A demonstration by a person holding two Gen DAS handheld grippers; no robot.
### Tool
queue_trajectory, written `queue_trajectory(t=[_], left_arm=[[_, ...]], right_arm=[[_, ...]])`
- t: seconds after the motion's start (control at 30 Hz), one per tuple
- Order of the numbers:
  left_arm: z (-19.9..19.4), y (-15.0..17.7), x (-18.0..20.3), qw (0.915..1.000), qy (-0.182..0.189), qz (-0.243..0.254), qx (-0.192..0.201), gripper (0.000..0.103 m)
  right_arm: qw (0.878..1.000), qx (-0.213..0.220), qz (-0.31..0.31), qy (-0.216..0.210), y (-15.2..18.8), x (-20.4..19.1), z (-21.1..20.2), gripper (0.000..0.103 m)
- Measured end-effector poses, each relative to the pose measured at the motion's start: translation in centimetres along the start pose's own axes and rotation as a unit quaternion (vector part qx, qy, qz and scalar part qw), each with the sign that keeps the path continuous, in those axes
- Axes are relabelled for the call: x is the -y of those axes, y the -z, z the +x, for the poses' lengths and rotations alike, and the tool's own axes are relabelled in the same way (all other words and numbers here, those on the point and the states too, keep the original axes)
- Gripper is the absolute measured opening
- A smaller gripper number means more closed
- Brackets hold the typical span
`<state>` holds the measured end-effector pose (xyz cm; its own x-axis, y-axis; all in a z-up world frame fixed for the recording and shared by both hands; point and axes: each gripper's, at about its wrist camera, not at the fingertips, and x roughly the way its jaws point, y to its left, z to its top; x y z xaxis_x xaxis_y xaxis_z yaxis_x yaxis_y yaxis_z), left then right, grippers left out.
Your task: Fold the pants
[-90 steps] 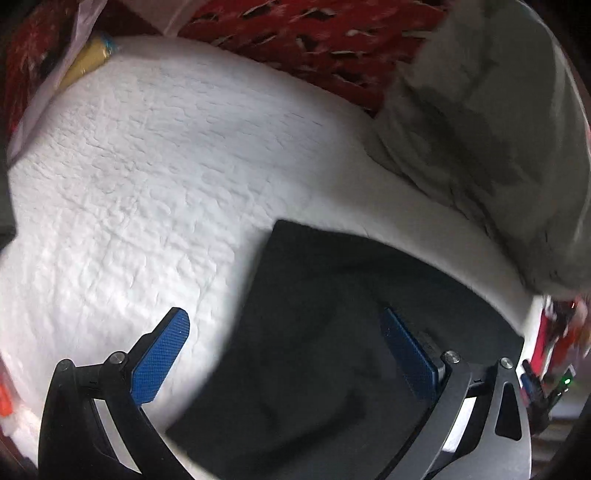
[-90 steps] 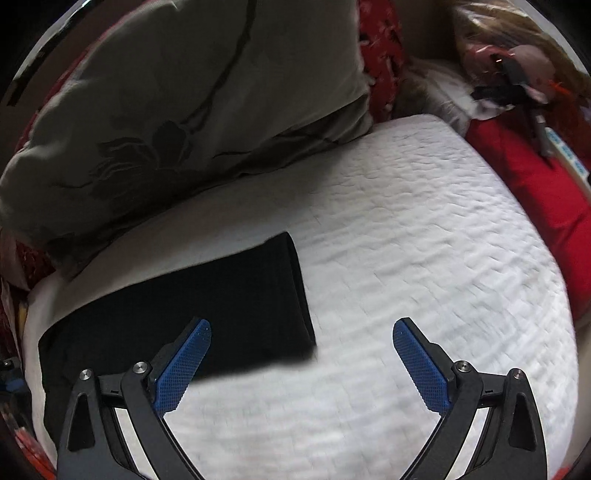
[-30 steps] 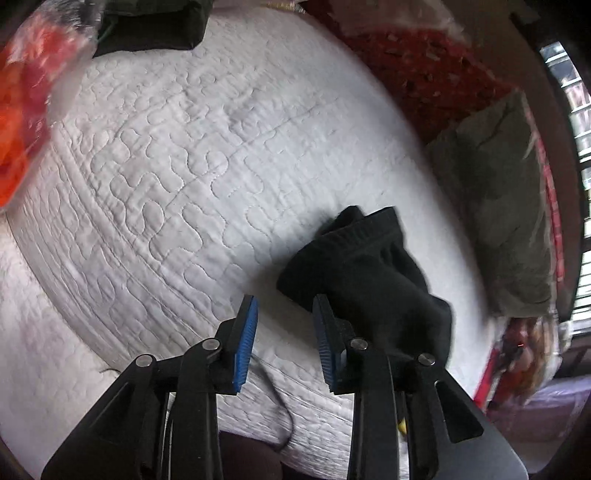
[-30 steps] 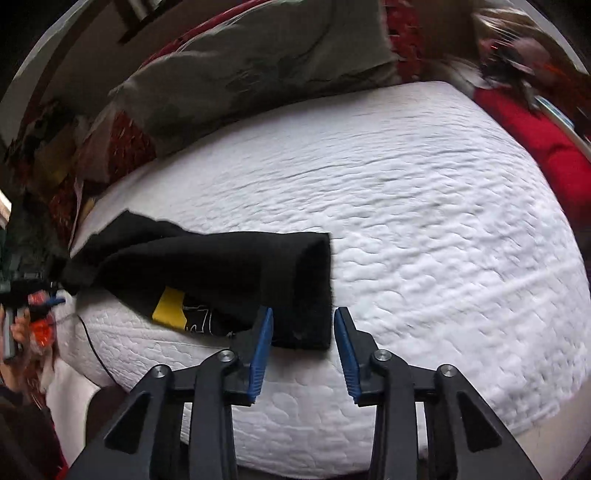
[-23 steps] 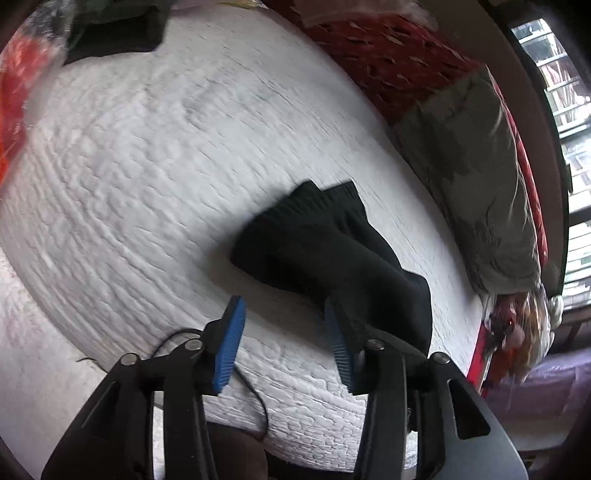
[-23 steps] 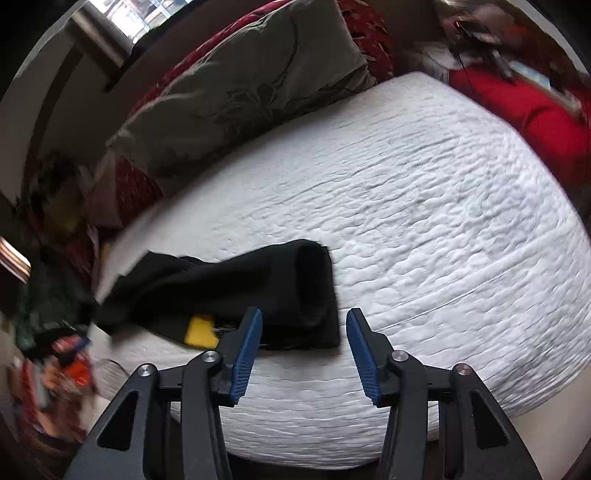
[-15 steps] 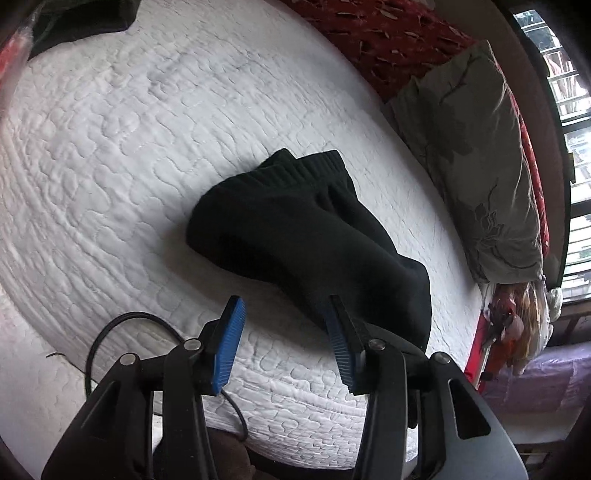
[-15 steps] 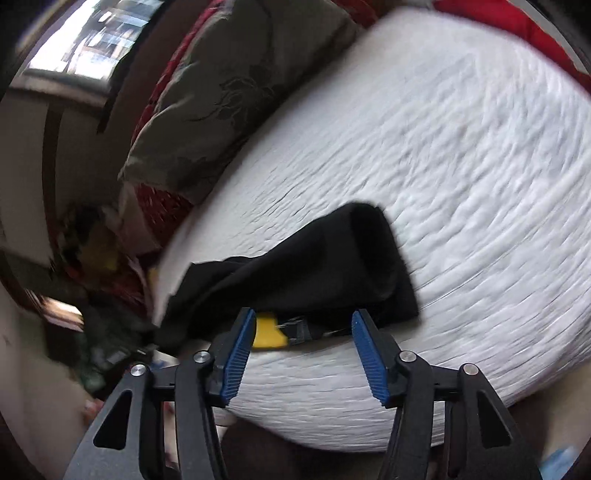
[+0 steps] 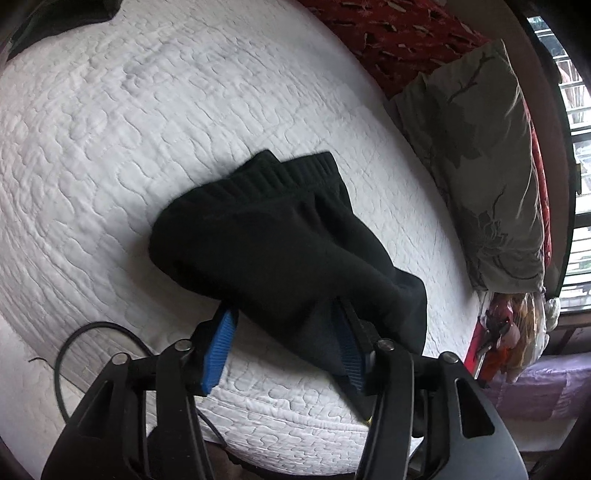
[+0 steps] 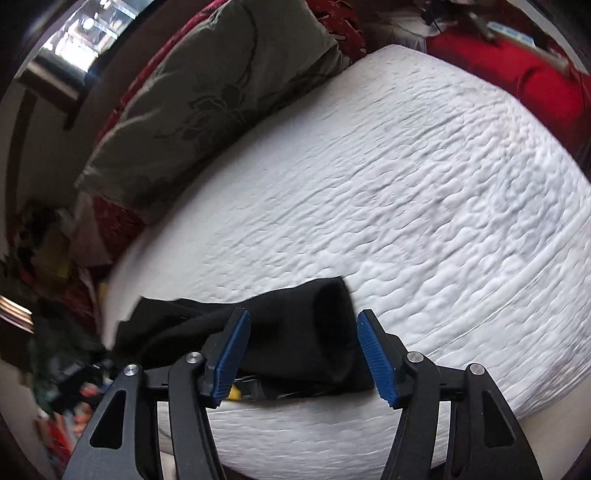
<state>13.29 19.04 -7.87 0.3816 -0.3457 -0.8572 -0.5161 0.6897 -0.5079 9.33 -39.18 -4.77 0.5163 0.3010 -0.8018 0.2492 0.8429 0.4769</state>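
Nearest in the left wrist view, the left gripper (image 9: 282, 350) has its blue pads spread, with the near end of the black pants (image 9: 273, 251) lying between them; the pads do not press the cloth. A black cable (image 9: 70, 343) loops off the near edge of the white quilted mattress (image 9: 110, 147). The pants sit bunched in a loose fold near that edge, ribbed waistband at the far end. Beyond them, a grey-green floral pillow (image 9: 480, 155) lies along the right side against red patterned bedding (image 9: 399, 33), with a window (image 9: 576, 110) past it (only a barred sliver shows).

The right wrist view shows what the left cannot: the right gripper (image 10: 303, 354) is open too, blue pads apart on either side of the pants (image 10: 295, 343), whose rolled end faces the camera like a tube mouth. Something yellow (image 10: 234, 394) peeks from under the cloth. Farther off are the mattress (image 10: 406, 184), the pillow (image 10: 221, 85), and a red cover (image 10: 517, 74) at the far corner; the clutter at left is blurred.
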Motion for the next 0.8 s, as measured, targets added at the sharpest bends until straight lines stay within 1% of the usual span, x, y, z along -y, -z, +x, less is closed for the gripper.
queue_trajectory(t=[0.07,0.13,0.23,0.27,0.3,0.33,0.37,0.4,0.43,0.47,0.5,0.53,0.57,0.6,0.63,0.67,0.7,0.73,0.8], left_arm=[[0.6,0.5,0.2,1.0000,-0.002,0.005,-0.008,0.052],[1.3,0.7,0.4,0.9998,-0.013,0.007,-0.015,0.052],[1.9,0.2,0.3,0.9994,-0.028,-0.007,-0.016,0.051],[1.9,-0.2,0.4,0.9994,-0.024,-0.017,-0.016,0.038],[1.8,-0.6,0.4,0.9994,-0.018,-0.023,-0.016,0.021],[1.6,-1.1,0.7,0.9994,-0.014,-0.028,-0.016,0.016],[1.3,-1.8,1.4,0.9994,-0.018,-0.027,-0.009,0.011],[1.1,-2.5,2.1,0.9994,-0.025,-0.022,-0.004,0.006],[1.0,-3.4,3.1,0.9994,-0.030,-0.014,-0.001,0.006],[0.3,-4.5,4.3,0.9996,-0.024,-0.015,0.003,0.005],[-0.4,-5.2,4.8,0.9997,-0.008,-0.021,0.009,0.004],[-1.5,-5.8,5.6,0.9994,0.018,-0.022,0.022,0.004],[-2.9,-6.3,6.7,0.9984,0.038,-0.010,0.040,0.004],[-3.9,-6.3,7.5,0.9974,0.045,0.007,0.056,0.004],[-4.3,-6.2,7.7,0.9969,0.043,0.020,0.063,0.004],[-4.3,-5.9,7.7,0.9965,0.034,0.036,0.068,0.005],[-3.9,-5.6,7.4,0.9963,0.025,0.047,0.067,0.005],[-2.9,-5.3,6.9,0.9963,0.010,0.058,0.062,0.005],[-1.1,-4.9,4.9,0.9975,-0.015,0.053,0.044,0.004]], right_arm=[[1.000,0.000,-0.014,0.015,-0.1,0.0,0.6,0.063],[1.000,-0.002,-0.017,0.021,-0.2,-0.1,1.4,0.063],[1.000,-0.011,-0.019,0.019,-0.4,0.2,2.7,0.063],[1.000,-0.015,-0.025,0.012,-0.5,0.0,3.3,0.062],[0.999,-0.017,-0.032,0.003,-0.6,-0.1,3.6,0.053],[0.999,-0.018,-0.044,-0.005,-0.5,-0.4,3.8,0.025],[0.998,-0.017,-0.062,-0.011,-0.5,-0.9,4.0,0.010],[0.996,-0.023,-0.090,-0.006,-0.5,-1.7,4.2,0.003],[0.993,-0.025,-0.115,0.007,-0.6,-2.4,4.5,0.003],[0.990,-0.026,-0.135,0.019,-0.9,-3.0,4.8,0.003],[0.988,-0.026,-0.148,0.028,-1.4,-3.5,4.9,0.003],[0.986,-0.022,-0.160,0.036,-2.6,-4.3,4.9,0.002],[0.986,-0.007,-0.161,0.033,-3.8,-5.0,4.3,0.002],[0.987,0.022,-0.156,0.016,-5.1,-5.7,3.0,0.002],[0.987,0.061,-0.149,-0.009,-6.6,-6.6,1.1,0.002],[0.983,0.095,-0.153,-0.023,-7.5,-7.5,-0.6,0.002],[0.979,0.120,-0.164,-0.031,-8.0,-8.2,-1.8,0.002],[0.974,0.137,-0.176,-0.034,-8.0,-8.6,-2.7,0.002],[0.972,0.136,-0.191,-0.026,-6.9,-8.7,-2.3,0.002]])
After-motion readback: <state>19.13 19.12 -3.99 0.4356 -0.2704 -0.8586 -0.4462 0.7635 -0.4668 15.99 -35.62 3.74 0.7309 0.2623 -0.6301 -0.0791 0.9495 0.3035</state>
